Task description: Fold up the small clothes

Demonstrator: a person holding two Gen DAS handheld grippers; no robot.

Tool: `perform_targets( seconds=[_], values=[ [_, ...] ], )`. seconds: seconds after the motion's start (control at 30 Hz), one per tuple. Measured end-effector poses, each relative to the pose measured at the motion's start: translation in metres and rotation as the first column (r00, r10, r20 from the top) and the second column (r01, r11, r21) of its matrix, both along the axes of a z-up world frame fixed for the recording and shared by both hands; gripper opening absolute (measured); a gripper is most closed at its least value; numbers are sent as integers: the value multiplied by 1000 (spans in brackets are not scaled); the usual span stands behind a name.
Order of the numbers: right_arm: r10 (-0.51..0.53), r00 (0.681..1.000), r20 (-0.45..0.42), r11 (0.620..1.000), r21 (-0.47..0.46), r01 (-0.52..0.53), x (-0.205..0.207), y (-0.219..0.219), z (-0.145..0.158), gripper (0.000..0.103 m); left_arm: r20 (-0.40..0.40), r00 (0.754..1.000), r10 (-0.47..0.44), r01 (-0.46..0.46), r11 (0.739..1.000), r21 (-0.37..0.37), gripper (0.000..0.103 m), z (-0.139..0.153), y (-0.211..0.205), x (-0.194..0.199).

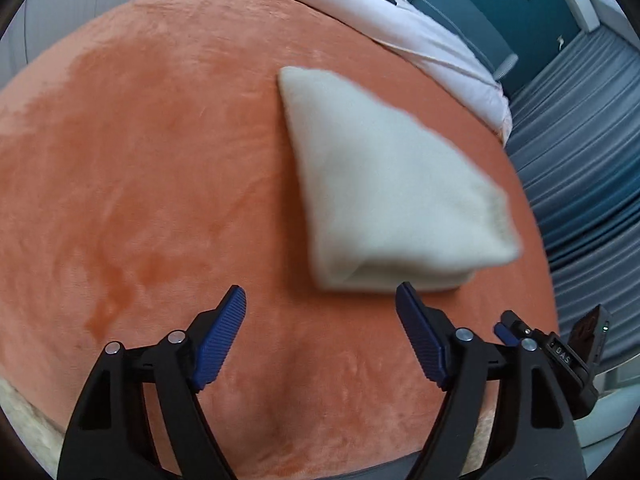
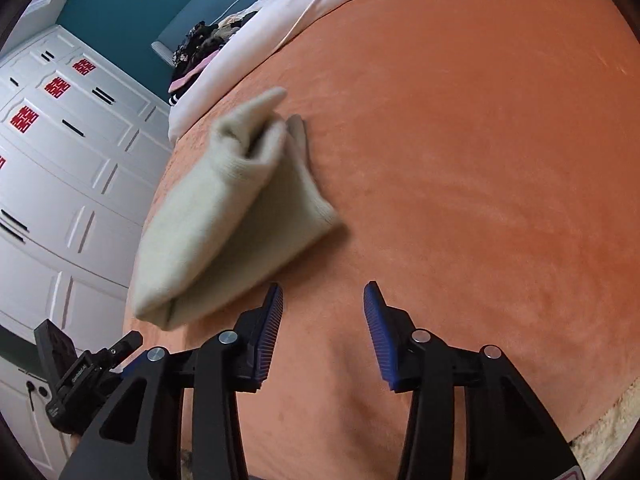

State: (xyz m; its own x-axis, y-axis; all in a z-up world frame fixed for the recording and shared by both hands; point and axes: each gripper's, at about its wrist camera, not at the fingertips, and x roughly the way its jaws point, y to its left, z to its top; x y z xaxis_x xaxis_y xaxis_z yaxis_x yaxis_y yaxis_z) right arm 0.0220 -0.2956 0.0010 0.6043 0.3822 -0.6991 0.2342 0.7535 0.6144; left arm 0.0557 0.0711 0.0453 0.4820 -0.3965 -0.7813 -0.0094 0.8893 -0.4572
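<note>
A cream knitted garment [image 1: 384,184], folded into a rough wedge, lies on the orange blanket [image 1: 160,160]. In the left wrist view its thick folded end sits just beyond my left gripper [image 1: 320,300], whose blue pads stand wide apart with nothing between them. The right wrist view shows the same garment [image 2: 224,216], blurred, up and to the left of my right gripper [image 2: 323,294]. That gripper is open too, with only blanket between its jaws. The other gripper's tip [image 2: 92,368] shows at the lower left of the right wrist view.
A pale pink sheet [image 1: 400,28] covers the bed beyond the blanket, with a heap of dark clothes [image 2: 200,52] on it. White cupboards [image 2: 60,160] stand past the bed's left edge and grey curtains [image 1: 580,140] past its right edge.
</note>
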Motion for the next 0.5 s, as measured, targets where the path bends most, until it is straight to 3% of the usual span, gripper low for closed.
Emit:
perform_targets(
  seconds=[0.07, 0.13, 0.17, 0.23, 0.3, 0.4, 0.5],
  values=[
    [-20, 999, 29, 999, 40, 19, 15, -2, 1, 66, 11, 1000, 7, -7, 999, -47, 87, -1, -3, 6],
    [-22, 998, 55, 998, 61, 19, 36, -2, -1, 74, 31, 999, 13, -10, 994, -109, 96, -3, -12, 15],
    [-10, 999, 53, 998, 55, 7, 46, 5, -6, 75, 30, 1000, 3, 1, 992, -126, 98, -8, -18, 22],
    [15, 1000, 12, 1000, 19, -16, 77, 12, -11, 75, -34, 999, -21, 18, 996, -85, 97, -24, -35, 40],
    [37, 999, -27, 999, 10, -37, 98, 20, -19, 75, -101, 995, -16, 7, 996, -90, 94, -45, -38, 49],
    [70, 995, -67, 998, 2, -70, 134, 32, -28, 75, -96, 992, 79, -99, 969, -227, 94, -49, -18, 59],
    [127, 990, -68, 992, 28, -126, 158, 46, -34, 77, -85, 989, 125, -143, 951, -274, 95, -44, -4, 83]
  ],
)
